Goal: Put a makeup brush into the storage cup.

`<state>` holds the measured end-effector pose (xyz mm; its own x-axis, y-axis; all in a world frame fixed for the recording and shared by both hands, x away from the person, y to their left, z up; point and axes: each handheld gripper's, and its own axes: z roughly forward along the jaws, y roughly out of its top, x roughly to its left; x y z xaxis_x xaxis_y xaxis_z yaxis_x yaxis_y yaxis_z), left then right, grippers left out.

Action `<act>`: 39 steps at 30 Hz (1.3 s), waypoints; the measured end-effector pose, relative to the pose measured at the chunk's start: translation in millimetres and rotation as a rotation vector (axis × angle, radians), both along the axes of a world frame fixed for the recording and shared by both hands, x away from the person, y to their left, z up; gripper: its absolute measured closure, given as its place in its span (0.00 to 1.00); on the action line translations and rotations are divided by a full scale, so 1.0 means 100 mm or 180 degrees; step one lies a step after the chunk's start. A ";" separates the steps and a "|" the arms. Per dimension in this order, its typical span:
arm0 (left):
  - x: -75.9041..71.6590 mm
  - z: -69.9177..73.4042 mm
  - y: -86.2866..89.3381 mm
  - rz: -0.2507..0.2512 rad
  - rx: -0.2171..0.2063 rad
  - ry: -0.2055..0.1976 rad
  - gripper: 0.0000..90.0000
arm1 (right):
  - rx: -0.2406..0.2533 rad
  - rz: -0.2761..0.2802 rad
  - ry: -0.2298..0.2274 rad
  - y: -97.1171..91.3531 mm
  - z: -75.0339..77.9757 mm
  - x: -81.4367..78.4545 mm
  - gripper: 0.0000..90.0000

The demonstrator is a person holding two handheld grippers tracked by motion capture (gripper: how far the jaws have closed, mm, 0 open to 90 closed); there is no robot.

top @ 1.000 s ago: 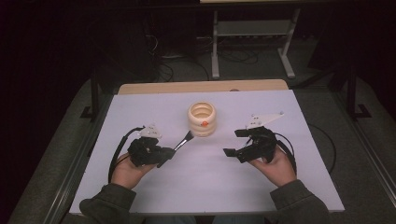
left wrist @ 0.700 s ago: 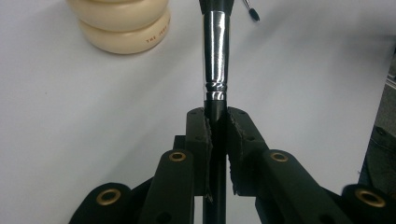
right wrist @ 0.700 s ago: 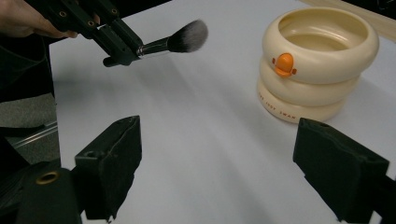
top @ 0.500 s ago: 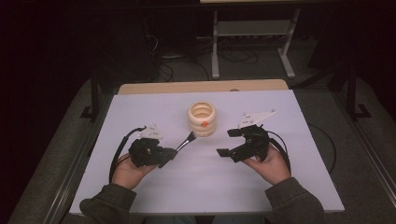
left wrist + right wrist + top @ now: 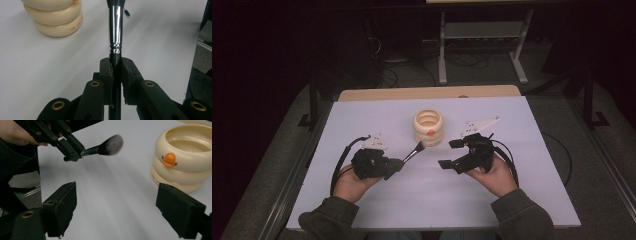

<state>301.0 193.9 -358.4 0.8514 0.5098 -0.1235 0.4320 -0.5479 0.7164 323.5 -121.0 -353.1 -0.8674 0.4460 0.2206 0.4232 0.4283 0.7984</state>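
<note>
My left gripper (image 5: 398, 164) stays clamped on the brush (image 5: 414, 150), bristles beside the cream pot (image 5: 428, 126); my right gripper (image 5: 451, 153) has moved leftward toward it, jaws wide apart

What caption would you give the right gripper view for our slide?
Open right gripper facing the left gripper, which holds a makeup brush beside a cream ringed container.

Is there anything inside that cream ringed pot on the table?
The cream pot looks empty: the right gripper view shows bare cream inner wall and part of the floor. The near rim hides the rest of the bottom.
</note>
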 end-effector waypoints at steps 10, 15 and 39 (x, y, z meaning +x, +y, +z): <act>-0.01 -0.01 -0.05 -0.0117 -0.0023 -0.0079 0.89 | 0.0127 0.0146 0.0106 0.12 -0.02 0.03 0.24; -0.03 -0.02 -0.09 -0.0141 -0.0104 -0.0097 0.89 | 0.0154 0.0231 0.0173 0.20 -0.06 0.06 0.28; -0.14 -0.09 -0.27 -0.0465 -0.0168 -0.0236 0.89 | 0.0742 0.0710 0.0747 0.34 -0.18 0.18 0.85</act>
